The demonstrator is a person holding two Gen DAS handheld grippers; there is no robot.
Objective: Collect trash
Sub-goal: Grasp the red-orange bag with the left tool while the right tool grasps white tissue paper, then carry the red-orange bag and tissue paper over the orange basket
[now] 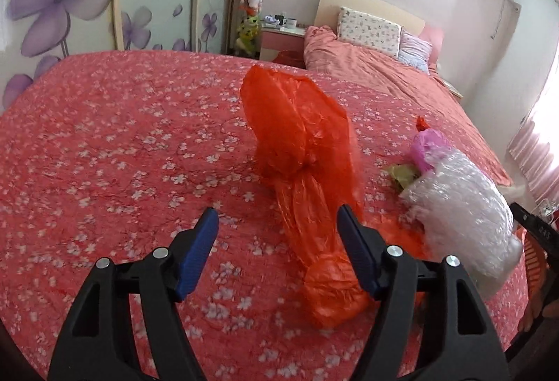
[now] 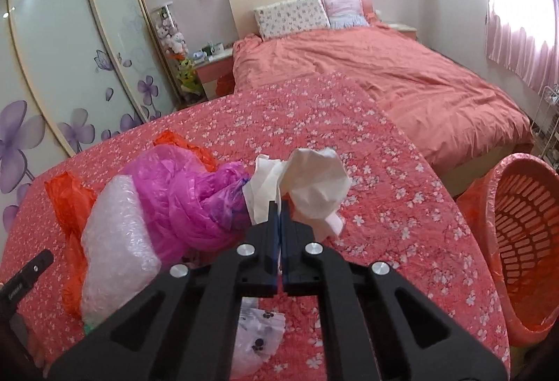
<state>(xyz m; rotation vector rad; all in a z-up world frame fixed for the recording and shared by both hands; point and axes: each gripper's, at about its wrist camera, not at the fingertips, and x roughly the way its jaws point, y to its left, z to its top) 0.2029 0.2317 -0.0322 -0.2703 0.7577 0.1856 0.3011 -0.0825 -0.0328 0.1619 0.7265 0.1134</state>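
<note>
My right gripper (image 2: 280, 209) pinches the white tissue (image 2: 316, 185) for the basket (image 2: 503, 241) at right, while my left gripper (image 1: 276, 223) gapes empty over the orange bag (image 1: 300, 143).

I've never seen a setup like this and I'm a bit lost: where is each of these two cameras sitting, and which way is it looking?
Left wrist view: sits on the left gripper, looking along its open blue-padded fingers across the flowered cover at the orange bag.
Right wrist view: sits on the right gripper, fingers shut on a white tissue, the orange basket at the right.
Both share the pink bag, the bubble wrap, the bed and the flowered wardrobe; each glimpses the other gripper at its edge.
</note>
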